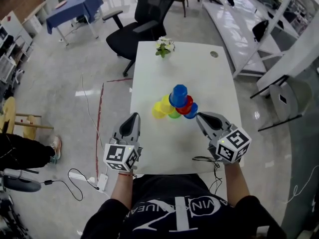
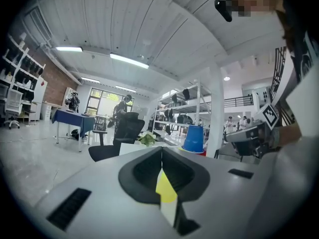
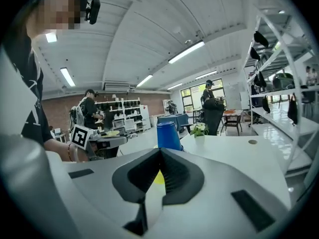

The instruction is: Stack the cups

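A pyramid of upturned cups stands mid-table (image 1: 149, 148): a blue cup (image 1: 179, 95) on top, a red one (image 1: 187, 106) under it, another blue cup (image 1: 192, 111) at the right, yellow cups (image 1: 161, 108) at the left, and a green one (image 1: 174, 115) low in front. My left gripper (image 1: 133, 117) is shut and empty, just left of and in front of the stack. My right gripper (image 1: 199, 116) is shut too, close to the stack's right side and holding nothing. In the left gripper view the shut tips (image 2: 162, 149) point at the top blue cup (image 2: 193, 138). In the right gripper view that cup (image 3: 168, 135) rises above the shut tips (image 3: 160, 151).
A small vase of flowers (image 1: 163, 47) stands at the table's far edge beside a round cable hole (image 1: 214, 54). A black office chair (image 1: 144, 24) sits behind the table. A dark cable (image 1: 205, 160) lies at the near edge. White shelving (image 1: 249, 24) runs along the right.
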Motion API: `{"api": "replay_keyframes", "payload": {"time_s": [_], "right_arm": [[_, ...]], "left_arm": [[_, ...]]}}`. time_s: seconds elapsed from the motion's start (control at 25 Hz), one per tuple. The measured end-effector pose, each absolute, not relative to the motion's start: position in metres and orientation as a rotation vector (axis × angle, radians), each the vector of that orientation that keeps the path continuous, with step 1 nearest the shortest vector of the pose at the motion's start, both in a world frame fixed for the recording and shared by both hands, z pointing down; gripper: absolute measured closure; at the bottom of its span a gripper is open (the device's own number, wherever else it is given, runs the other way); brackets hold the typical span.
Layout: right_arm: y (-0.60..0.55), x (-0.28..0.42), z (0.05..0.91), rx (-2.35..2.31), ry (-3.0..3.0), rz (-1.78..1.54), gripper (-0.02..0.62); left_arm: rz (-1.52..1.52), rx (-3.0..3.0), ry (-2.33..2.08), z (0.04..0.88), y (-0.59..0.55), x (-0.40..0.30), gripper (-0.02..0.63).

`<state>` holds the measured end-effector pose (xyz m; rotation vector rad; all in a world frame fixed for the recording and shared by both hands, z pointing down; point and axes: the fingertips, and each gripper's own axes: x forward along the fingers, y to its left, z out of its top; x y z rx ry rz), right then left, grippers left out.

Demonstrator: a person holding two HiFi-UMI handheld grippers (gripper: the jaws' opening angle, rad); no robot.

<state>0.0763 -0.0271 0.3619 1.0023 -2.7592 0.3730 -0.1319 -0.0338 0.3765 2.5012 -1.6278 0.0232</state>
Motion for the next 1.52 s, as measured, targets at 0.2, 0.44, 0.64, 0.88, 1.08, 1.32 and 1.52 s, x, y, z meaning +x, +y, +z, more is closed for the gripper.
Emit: {"api": "replay_keyframes", "payload": {"time_s": [0.2,0.44,0.64,0.88,1.08,1.32,1.52], "right_arm": [[-0.012,0.086,0.361,1.041,-2.811,0.428,0.586],[0.012,0.094,0.352,0.999,-2.824,0.337,0.586],[0.039,0.108,0.348,0.984,-2.846,0.302,0.586],[0.069,0.126,0.345,0.972,-2.867,0.293,0.586],[0.089,0.135,0.346,0.979,-2.881,0.306,0.586],[0.109,0.149,0.349,1.015,-2.866,0.294,0.586],[0.115,0.165,0.347,1.105,-2.869,0.269,0.586]], "left_arm": [[-0.009,2.474,-1.688,0.370,-0.014,-0.127,0.601],[-0.008,2.429,-1.754,0.367,0.022,-0.111,0.601],[-0.010,2.391,-1.808,0.365,0.061,-0.100,0.601],[0.004,2.362,-1.847,0.365,0.101,-0.088,0.601],[0.010,2.367,-1.858,0.362,0.125,-0.078,0.601],[0.039,2.379,-1.879,0.358,0.150,-0.071,0.601],[0.033,2.368,-1.913,0.356,0.164,-0.074,0.601]]}}
